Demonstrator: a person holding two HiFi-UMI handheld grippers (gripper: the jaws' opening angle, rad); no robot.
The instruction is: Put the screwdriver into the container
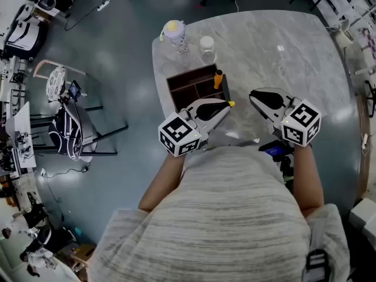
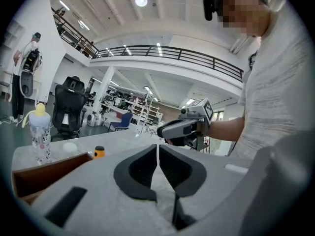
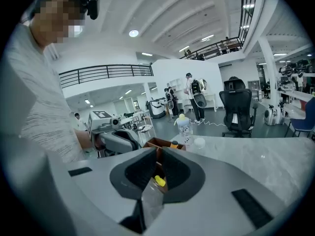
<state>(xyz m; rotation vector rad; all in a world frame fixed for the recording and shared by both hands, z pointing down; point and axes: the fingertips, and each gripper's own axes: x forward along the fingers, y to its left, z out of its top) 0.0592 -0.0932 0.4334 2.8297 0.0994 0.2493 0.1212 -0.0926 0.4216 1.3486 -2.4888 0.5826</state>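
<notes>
Marble table (image 1: 282, 51) lies below; my left tongs (image 2: 157, 154) and right tongs (image 3: 158, 155) are both pinched together on nothing, held back near my chest because, I judge, the work's done: the screwdriver (image 1: 218, 78) stands upright, handle up, in the container (image 1: 188, 73), at its far right corner.
</notes>
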